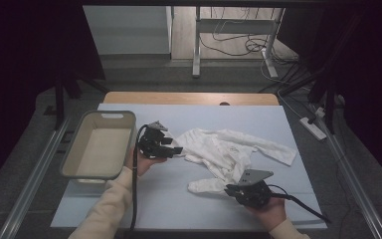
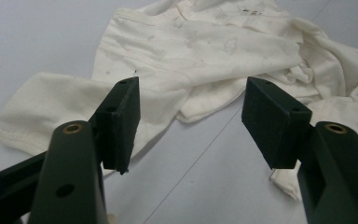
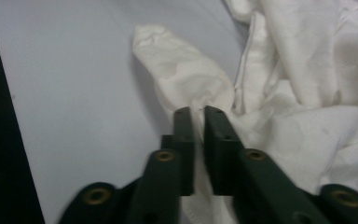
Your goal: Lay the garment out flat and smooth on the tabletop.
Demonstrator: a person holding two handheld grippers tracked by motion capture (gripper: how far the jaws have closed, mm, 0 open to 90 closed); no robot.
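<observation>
Your right gripper sits closest to you at the near right of the tabletop, its jaws parted by a narrow slit with a fold of the garment running between them; in the right gripper view the cloth lies in that gap, though you cannot tell whether the pads still press on it.

Largest of all is the pale blue tabletop, and on its left edge stands a grey bin.

Next comes the garment, spread crumpled across the middle of the tabletop, between your two grippers. It is white to cream, soft and wrinkled, with a faint scattered print visible in the left gripper view. One sleeve stretches out toward the right, another bunches at the near edge by your right gripper, and a cuff lies flat on the left.

Your left gripper, just beside the bin, holds its jaws wide apart over the garment's left edge, gripping nothing.
</observation>
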